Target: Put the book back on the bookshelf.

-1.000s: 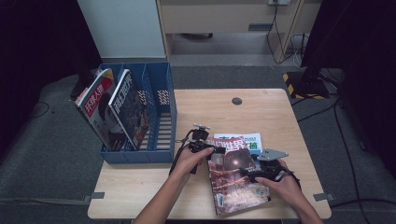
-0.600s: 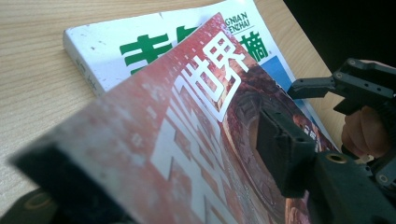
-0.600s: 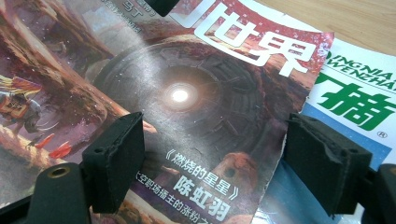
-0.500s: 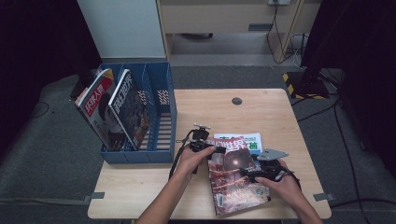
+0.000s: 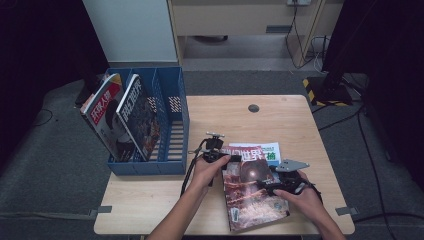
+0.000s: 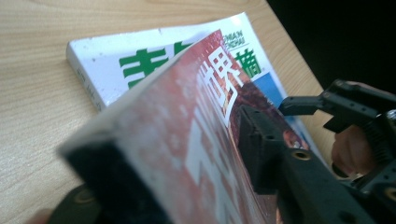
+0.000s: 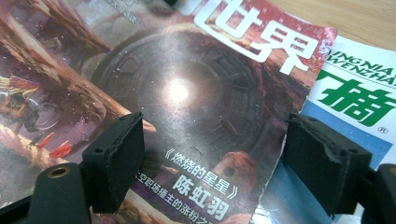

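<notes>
A red magazine [image 5: 252, 187] lies on the table, partly over a white and green magazine [image 5: 270, 150]. My left gripper [image 5: 225, 159] is at the red magazine's far left corner. In the left gripper view my left gripper [image 6: 173, 140] has one jaw under that raised corner of the red magazine [image 6: 196, 121] and one on its cover. Its jaws have just been closing and now pinch it. My right gripper [image 5: 272, 186] rests over the cover. In the right gripper view my right gripper [image 7: 219, 163] stands open, its pads [image 7: 116, 154] wide apart above the red magazine [image 7: 187, 93].
A blue file rack [image 5: 172, 90] stands at the table's left edge with two upright magazines [image 5: 107, 117] in it. A round cable hole [image 5: 253, 108] sits in the far middle of the wooden table [image 5: 300, 125]. The white and green magazine [image 7: 359, 93] peeks out at the right.
Both hands stay where they were. The left gripper's jaws have drawn a little closer together on the red magazine's corner.
</notes>
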